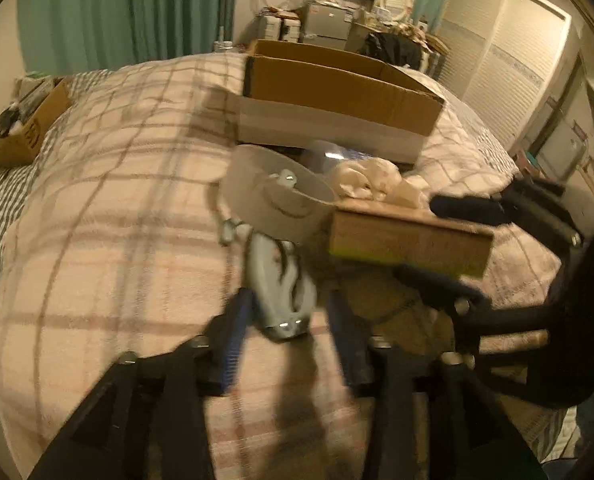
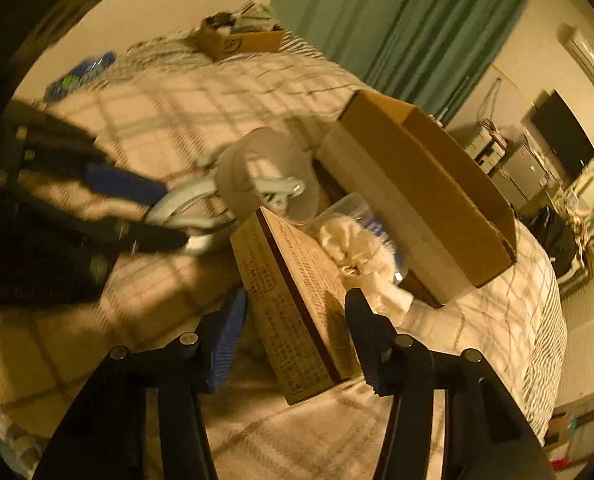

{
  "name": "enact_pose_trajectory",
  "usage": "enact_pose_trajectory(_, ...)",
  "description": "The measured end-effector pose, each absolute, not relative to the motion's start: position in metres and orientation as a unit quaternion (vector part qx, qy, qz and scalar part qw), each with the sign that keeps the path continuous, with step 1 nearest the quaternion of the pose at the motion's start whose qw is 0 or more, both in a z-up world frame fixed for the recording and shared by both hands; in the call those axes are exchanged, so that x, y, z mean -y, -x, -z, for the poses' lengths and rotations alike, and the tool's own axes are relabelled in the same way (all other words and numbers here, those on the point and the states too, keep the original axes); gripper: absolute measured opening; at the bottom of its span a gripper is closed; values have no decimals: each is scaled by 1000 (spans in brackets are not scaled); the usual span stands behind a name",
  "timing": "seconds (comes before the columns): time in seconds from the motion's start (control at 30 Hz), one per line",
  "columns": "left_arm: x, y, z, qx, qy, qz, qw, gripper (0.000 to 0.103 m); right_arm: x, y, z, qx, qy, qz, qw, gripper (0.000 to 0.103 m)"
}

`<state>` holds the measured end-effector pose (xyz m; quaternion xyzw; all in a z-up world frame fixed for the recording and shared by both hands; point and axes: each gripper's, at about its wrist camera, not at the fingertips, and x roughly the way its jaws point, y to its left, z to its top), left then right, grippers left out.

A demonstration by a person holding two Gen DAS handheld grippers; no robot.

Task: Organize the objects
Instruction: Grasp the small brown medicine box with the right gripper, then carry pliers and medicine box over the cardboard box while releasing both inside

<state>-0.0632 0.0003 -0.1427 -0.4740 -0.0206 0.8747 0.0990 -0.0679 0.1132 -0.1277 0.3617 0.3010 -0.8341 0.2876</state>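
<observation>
On a plaid bedspread (image 1: 109, 216) lies a pile of things. My left gripper (image 1: 289, 320) has its fingers on either side of the handles of a pale blue-grey tool (image 1: 281, 292), whose far end sits inside a translucent tape roll (image 1: 273, 196). My right gripper (image 2: 297, 328) is shut on a brown printed box (image 2: 297, 296), tilted above the bed; it also shows in the left wrist view (image 1: 409, 236). A crumpled white plastic bag (image 1: 371, 182) lies behind the box. A large open cardboard box (image 1: 337, 92) stands behind the pile.
A small cardboard box with items (image 1: 21, 128) sits at the bed's far left. A blue package (image 2: 81, 76) lies near the bed's edge. Green curtains (image 1: 129, 8), a cluttered dresser (image 1: 337, 24) and closet doors (image 1: 505, 76) surround the bed.
</observation>
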Motion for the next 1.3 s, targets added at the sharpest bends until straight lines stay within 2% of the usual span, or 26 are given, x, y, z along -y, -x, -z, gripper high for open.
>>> enact_pose_trajectory(0.07,-6,68,144,18,470,-877,101,58,-117,73,123,-287,-359,841,284,47)
enact_pose_trajectory(0.23,-2,87,152,55,483,-867,111,58,-127,89,118,-259,-359,855,270,47)
enact_pose_trajectory(0.37,-13,86,154,28,486,-865,121,58,-126,95,122,-271,-359,857,252,48)
enact_pose_trajectory(0.43,-17,85,157,19,489,-863,127,43,-129,99,121,-255,-364,859,253,48)
enact_pose_trajectory(0.47,-18,85,159,20,496,-858,132,23,-130,102,121,-247,-369,860,253,48)
enact_pose_trajectory(0.5,-17,86,162,28,505,-852,136,18,-131,102,120,-242,-371,860,254,47)
enact_pose_trajectory(0.6,-12,83,159,40,502,-853,137,15,-136,97,113,-231,-373,861,256,40)
enact_pose_trajectory(0.67,-11,76,149,38,491,-860,135,13,-140,93,105,-217,-372,864,260,31)
enact_pose_trajectory(0.8,-7,60,130,31,472,-871,134,9,-154,81,85,-181,-365,875,263,30)
enact_pose_trajectory(1.0,2,49,93,30,447,-884,135,8,-169,64,58,-148,-347,888,264,29)
enact_pose_trajectory(1.3,-16,61,31,-32,376,-917,132,8,-177,71,20,-131,-308,908,251,29)
